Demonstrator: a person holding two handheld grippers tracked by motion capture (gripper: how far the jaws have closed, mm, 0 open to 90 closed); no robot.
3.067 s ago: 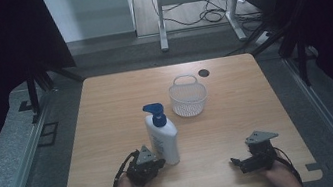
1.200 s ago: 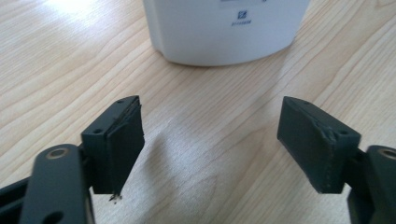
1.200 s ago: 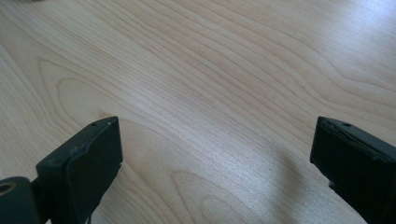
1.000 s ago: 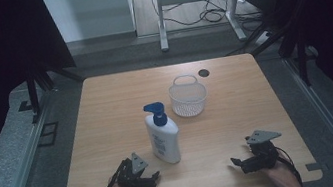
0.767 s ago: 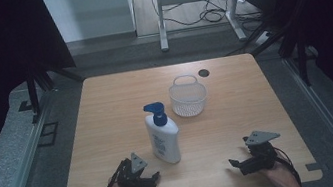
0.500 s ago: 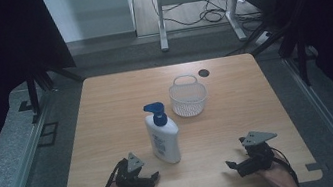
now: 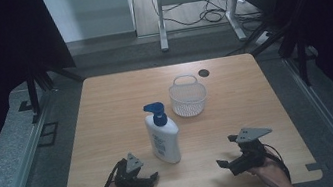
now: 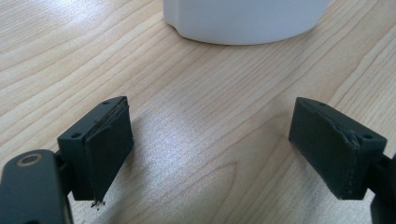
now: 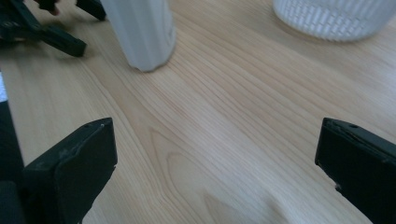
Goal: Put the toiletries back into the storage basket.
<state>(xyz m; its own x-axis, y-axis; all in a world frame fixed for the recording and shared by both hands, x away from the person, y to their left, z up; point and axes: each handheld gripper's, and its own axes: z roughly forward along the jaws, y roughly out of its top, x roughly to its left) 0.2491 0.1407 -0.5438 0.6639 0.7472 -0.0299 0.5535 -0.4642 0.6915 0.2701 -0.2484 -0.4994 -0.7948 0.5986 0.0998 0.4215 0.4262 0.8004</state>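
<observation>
Lotion bottle [image 7: 163,137] stands upright near the middle of the counter [image 7: 107,113], a white pump bottle with a blue dispenser head, just beyond and to the right of the left hand-held gripper [image 7: 144,184]; in the left gripper view its white base [image 8: 245,21] sits on the wood ahead of the jaws, apart from them. It looks like stiff plastic with smooth, likely slippery sides, moderately heavy if full and rather top-heavy, so the flat-sided body below the shoulder seems the sound place to take hold, not the pump, which could turn or press down. Far and right of it sits a white mesh basket [image 7: 188,97], light and open-topped, with a handle arched over the rim, well apart from the bottle. A small dark round spot [image 7: 204,73] lies near the far edge. Both grippers rest near the counter's near edge: the left one has just spread its jaws wide and grips nothing, and the right hand-held gripper [image 7: 228,160] is likewise released, bare wood between its jaws [image 9: 215,149]. Open wood lies between bottle and basket, and wide bare stretches to the left and right leave room to move; the near edge lies close behind both hands.
</observation>
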